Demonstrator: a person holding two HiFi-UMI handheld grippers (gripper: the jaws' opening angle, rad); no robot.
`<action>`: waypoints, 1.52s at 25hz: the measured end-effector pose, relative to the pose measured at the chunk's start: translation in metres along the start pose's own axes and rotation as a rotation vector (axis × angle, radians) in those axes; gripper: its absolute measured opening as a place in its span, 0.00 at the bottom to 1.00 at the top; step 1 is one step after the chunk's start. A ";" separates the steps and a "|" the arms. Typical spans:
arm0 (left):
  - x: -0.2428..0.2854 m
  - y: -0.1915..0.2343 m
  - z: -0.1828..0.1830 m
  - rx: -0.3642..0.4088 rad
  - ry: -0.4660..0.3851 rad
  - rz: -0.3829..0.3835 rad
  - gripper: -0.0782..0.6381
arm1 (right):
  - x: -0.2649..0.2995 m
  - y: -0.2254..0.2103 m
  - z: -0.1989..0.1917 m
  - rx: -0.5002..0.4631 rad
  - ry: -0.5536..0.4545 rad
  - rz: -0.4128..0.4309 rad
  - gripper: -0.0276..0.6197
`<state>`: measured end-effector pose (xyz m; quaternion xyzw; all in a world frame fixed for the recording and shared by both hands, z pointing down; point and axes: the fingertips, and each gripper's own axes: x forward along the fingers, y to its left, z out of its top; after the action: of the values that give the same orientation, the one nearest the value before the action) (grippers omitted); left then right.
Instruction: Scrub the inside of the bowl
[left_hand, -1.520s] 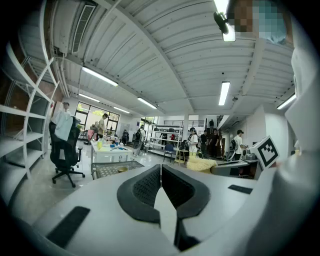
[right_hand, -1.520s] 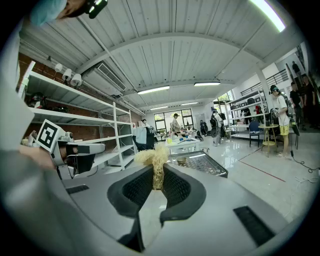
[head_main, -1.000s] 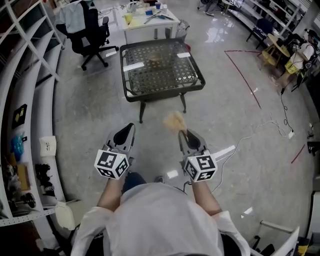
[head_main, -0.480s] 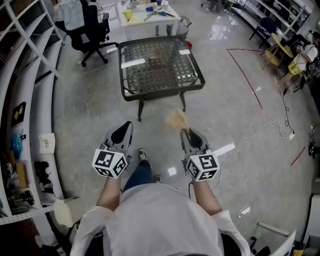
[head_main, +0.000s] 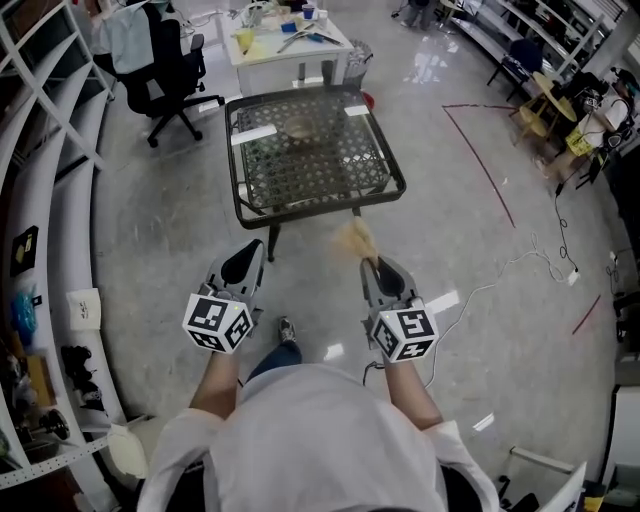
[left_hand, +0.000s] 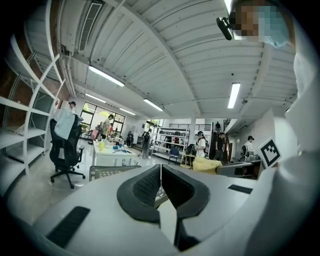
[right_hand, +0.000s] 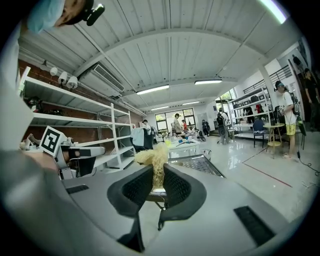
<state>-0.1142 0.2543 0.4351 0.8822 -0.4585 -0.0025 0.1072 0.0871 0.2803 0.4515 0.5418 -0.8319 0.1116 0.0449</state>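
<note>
Right gripper clamps a yellow fibrous scrubber, tuft forward ready for scrubbing. Left gripper is closed and empty. What may be the bowl sits well ahead.

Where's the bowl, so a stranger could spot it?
Find the dark lattice table mid-floor. The bowl sits on its far half, between two white strips; it's the only round thing there.
</note>
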 end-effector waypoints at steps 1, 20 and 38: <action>0.006 0.005 0.004 0.002 -0.001 -0.008 0.16 | 0.007 -0.002 0.004 -0.001 -0.001 -0.006 0.15; 0.090 0.084 0.019 -0.013 0.014 -0.059 0.16 | 0.110 -0.029 0.029 0.008 -0.010 -0.066 0.15; 0.202 0.091 0.038 -0.016 -0.022 0.094 0.16 | 0.199 -0.128 0.064 -0.020 -0.001 0.102 0.15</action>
<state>-0.0746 0.0335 0.4342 0.8587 -0.5005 -0.0108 0.1094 0.1256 0.0378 0.4464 0.4982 -0.8596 0.1050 0.0442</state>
